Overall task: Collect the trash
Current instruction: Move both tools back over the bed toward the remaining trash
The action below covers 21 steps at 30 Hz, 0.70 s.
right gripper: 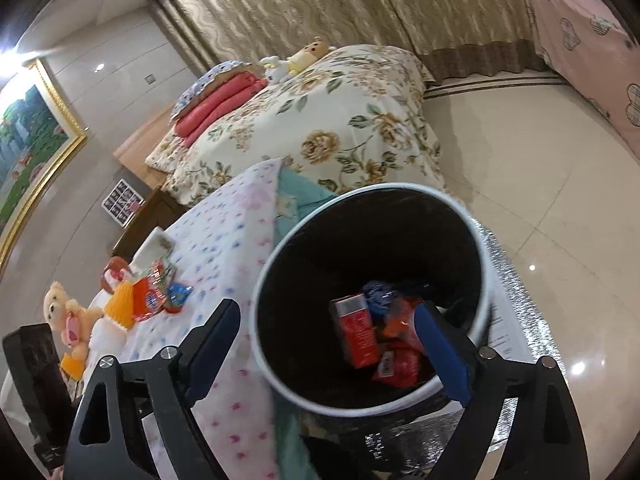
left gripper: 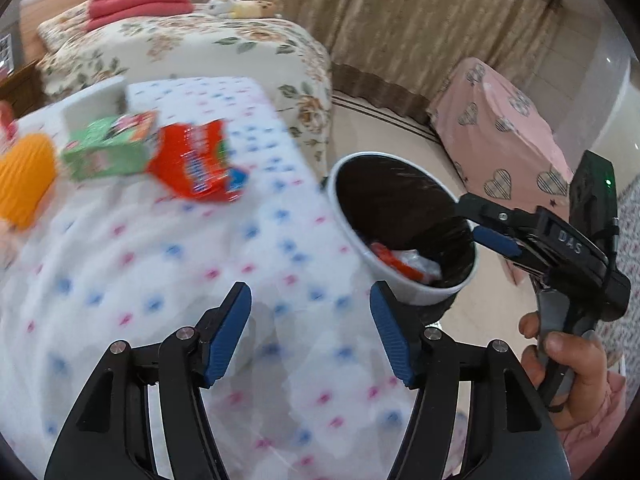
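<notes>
A white trash bin with a black liner stands beside the cloth-covered table. Inside the bin lie a red box, red wrappers and a blue wrapper. My right gripper hangs open over the bin's mouth, nothing between its pads; the left wrist view shows this gripper in a hand. My left gripper is open and empty above the tablecloth. Farther back on the table lie a red wrapper, a green box and an orange object.
A bed with a floral cover stands behind the table. Something under a pink heart-print cloth sits on the tiled floor to the right. A teddy bear rests at the table's far end. Curtains line the back wall.
</notes>
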Available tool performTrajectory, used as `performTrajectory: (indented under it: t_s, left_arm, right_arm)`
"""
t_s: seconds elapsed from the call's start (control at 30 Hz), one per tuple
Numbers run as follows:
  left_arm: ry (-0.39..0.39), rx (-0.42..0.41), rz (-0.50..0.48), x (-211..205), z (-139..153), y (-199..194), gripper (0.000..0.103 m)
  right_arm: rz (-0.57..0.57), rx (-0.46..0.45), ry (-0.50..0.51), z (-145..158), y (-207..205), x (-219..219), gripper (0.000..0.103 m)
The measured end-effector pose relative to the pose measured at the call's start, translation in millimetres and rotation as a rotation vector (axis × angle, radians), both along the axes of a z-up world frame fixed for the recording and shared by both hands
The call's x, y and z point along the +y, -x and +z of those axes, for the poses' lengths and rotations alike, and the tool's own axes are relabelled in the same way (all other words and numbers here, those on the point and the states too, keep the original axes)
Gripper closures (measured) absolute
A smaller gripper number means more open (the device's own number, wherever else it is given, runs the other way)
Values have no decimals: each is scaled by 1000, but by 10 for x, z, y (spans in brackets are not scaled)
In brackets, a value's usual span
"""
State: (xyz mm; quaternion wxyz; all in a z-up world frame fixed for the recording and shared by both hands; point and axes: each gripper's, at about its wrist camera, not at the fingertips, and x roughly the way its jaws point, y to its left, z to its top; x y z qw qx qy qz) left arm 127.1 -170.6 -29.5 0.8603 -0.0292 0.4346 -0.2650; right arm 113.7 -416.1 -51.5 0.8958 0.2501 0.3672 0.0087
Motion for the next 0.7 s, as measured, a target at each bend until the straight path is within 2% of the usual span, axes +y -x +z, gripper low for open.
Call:
performTrajectory:
  t_s: [0.17,0.7]
  left_arm:
    - [5,7,74,331,-56,56,39]
    - [39,10,240,1162,-139,216,39]
  right_arm:
    - [41,2,-24,-7,-12,245,11]
    - [231,7,32,15,-77,1104,11]
